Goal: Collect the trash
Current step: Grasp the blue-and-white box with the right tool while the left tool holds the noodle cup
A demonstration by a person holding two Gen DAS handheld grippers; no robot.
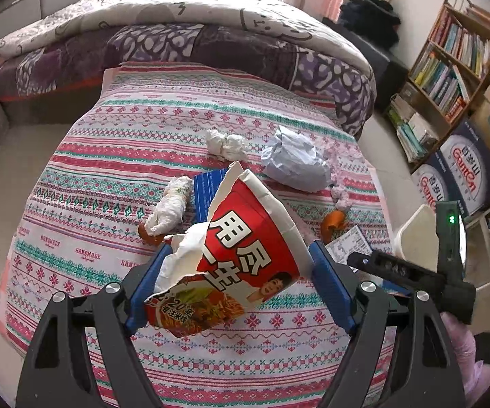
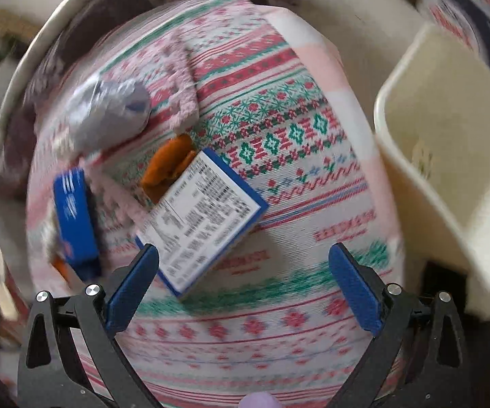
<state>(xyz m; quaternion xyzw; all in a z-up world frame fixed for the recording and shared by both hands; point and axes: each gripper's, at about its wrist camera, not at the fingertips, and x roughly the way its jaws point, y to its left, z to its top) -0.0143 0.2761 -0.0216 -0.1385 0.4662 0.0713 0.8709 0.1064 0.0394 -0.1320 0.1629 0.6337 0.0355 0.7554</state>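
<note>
My left gripper (image 1: 238,255) is shut on a torn red noodle cup (image 1: 241,255) and holds it above the patterned cloth (image 1: 109,176). On the cloth lie white tissue wads (image 1: 228,144), a rolled tissue (image 1: 170,205), a crumpled grey paper (image 1: 294,163), orange peel (image 1: 333,224) and a blue box (image 1: 206,192). My right gripper (image 2: 245,272) is open and empty above the cloth, just in front of a blue-edged printed box (image 2: 200,217). The orange peel (image 2: 170,166) and grey paper (image 2: 109,112) lie beyond it. The right view is blurred.
A cream bin (image 2: 449,156) stands right of the cloth; its rim also shows in the left wrist view (image 1: 415,224). A bed with a quilt (image 1: 177,34) lies behind. A bookshelf (image 1: 449,68) and printed cartons (image 1: 462,170) stand at the right.
</note>
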